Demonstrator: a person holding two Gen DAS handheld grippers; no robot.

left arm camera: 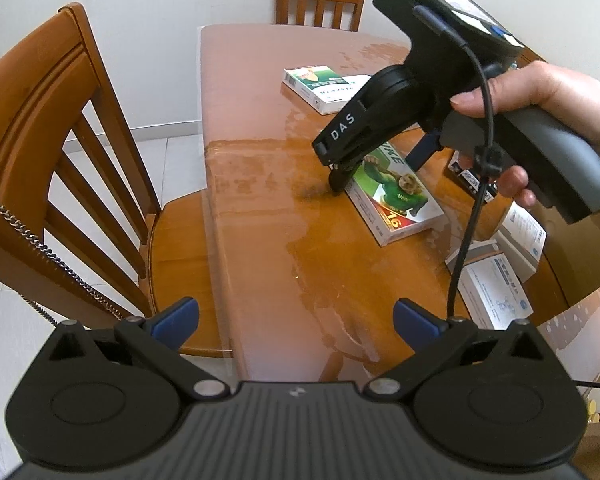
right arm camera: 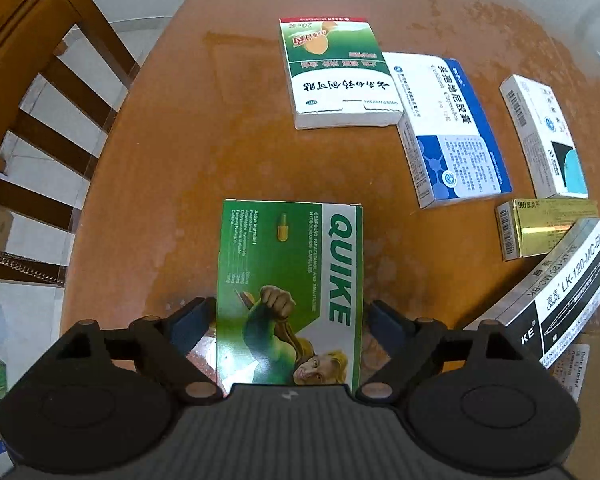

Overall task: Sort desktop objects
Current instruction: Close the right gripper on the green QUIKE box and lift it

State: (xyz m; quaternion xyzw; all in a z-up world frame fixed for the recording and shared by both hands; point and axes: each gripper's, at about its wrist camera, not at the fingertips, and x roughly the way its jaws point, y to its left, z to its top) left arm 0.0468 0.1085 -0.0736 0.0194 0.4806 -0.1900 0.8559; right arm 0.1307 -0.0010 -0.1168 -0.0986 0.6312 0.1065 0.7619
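- Nearest, in the left wrist view: the left gripper (left arm camera: 296,320) hung over the near table edge with its jaws spread wide and nothing between them. It looked idle.
- The right gripper (right arm camera: 288,320), held in a hand (left arm camera: 540,92), pointed steeply down at the green box (right arm camera: 288,288). The box lay flat on the table (right arm camera: 160,184), near side, left of centre.
- Its jaws straddled the box's long sides. A thin gap showed at the right finger (right arm camera: 384,320); the left one sat at the box edge, contact unclear. I read them as spread, not pinching. Whether this was a set-down or an approach, I could not tell.
- To the right, near: a black-and-white pen box (right arm camera: 556,296), with a gold box (right arm camera: 540,232) just beyond it, touching or nearly so.
- Further out, right: a blue-and-white box (right arm camera: 448,136) and a white box with a teal patch (right arm camera: 544,136), side by side, slightly apart.
- Farthest: a green-and-white box (right arm camera: 336,76), its corner touching or overlapping the blue-and-white one.
- More white boxes (left arm camera: 496,280) lay at the near right edge in the left wrist view.
- Judgement: sorting seemed partly done at best. Boxes lay in loose clusters, no clear groups or bin visible; most still looked left to place.
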